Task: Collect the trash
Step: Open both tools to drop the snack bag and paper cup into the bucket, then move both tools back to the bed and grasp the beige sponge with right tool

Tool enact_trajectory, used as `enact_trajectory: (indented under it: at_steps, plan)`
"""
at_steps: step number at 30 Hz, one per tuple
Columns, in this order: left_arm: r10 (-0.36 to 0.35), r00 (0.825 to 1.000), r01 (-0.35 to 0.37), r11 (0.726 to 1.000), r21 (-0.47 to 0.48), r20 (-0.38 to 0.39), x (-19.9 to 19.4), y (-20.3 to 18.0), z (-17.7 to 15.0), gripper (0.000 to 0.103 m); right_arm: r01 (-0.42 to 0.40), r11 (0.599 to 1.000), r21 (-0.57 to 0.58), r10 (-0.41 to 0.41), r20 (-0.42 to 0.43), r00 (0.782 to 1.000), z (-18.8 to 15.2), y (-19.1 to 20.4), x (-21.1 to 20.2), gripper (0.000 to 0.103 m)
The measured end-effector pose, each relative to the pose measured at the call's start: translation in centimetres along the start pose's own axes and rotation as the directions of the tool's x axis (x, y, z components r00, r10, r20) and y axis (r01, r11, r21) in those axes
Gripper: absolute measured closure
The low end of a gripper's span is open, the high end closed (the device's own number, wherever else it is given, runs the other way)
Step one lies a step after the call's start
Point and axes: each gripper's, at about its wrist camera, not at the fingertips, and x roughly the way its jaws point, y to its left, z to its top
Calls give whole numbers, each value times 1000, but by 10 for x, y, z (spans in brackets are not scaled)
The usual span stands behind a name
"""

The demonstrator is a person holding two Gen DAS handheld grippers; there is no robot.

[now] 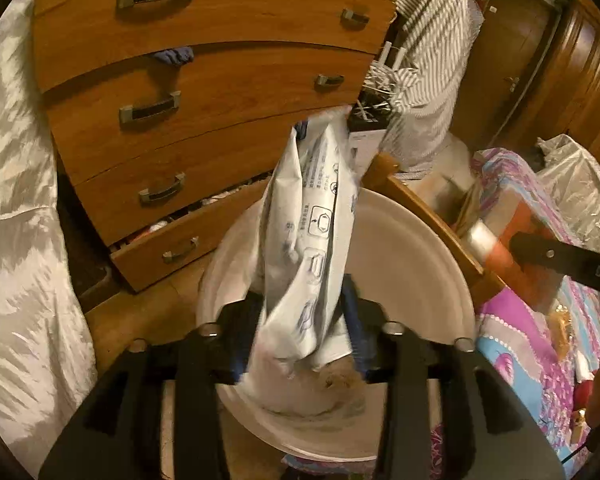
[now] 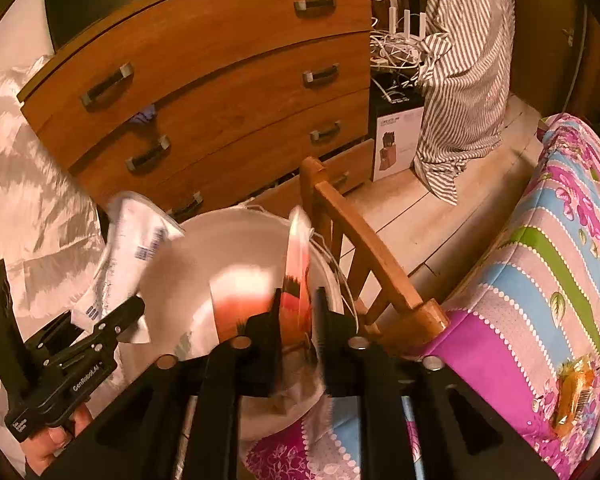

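My left gripper (image 1: 302, 320) is shut on a crumpled white printed plastic bag (image 1: 312, 232) and holds it over the white round bin (image 1: 420, 264). The same bag (image 2: 128, 256) and the left gripper (image 2: 112, 320) show at the bin's left rim in the right wrist view. My right gripper (image 2: 298, 308) is shut on an orange-red and white wrapper (image 2: 298, 264), held on edge over the white bin (image 2: 188, 276). The wrapper (image 1: 496, 248) also shows blurred in the left wrist view. An orange wrapped snack (image 2: 574, 396) lies on the floral bedcover (image 2: 540, 280).
A wooden chest of drawers (image 1: 204, 92) stands behind the bin, its bottom drawer partly open. A wooden chair back (image 2: 364, 256) is right of the bin. White shiny fabric (image 1: 16, 200) is at the left. A striped cloth (image 2: 460, 80) hangs at the back right.
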Motion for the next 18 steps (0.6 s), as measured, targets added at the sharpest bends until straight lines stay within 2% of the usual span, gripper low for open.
enact_trajectory:
  at_steps: [1, 3, 14, 18]
  plan:
    - [7, 1000, -7, 1000, -2, 6, -1, 1, 0, 48, -4, 1000, 6, 4, 7, 1000, 0, -1, -1, 58]
    - [14, 1000, -14, 1000, -11, 18, -3, 4, 1, 44, -9, 1000, 5, 9, 14, 1000, 1, -2, -4, 58]
    - [-7, 999, 7, 1000, 3, 37, -17, -4, 2, 44, -30, 999, 34, 29, 37, 999, -11, -11, -19, 58]
    - [-20, 999, 19, 1000, 21, 42, -24, -15, -3, 44, -40, 998, 39, 37, 82, 996, -28, -19, -41, 58]
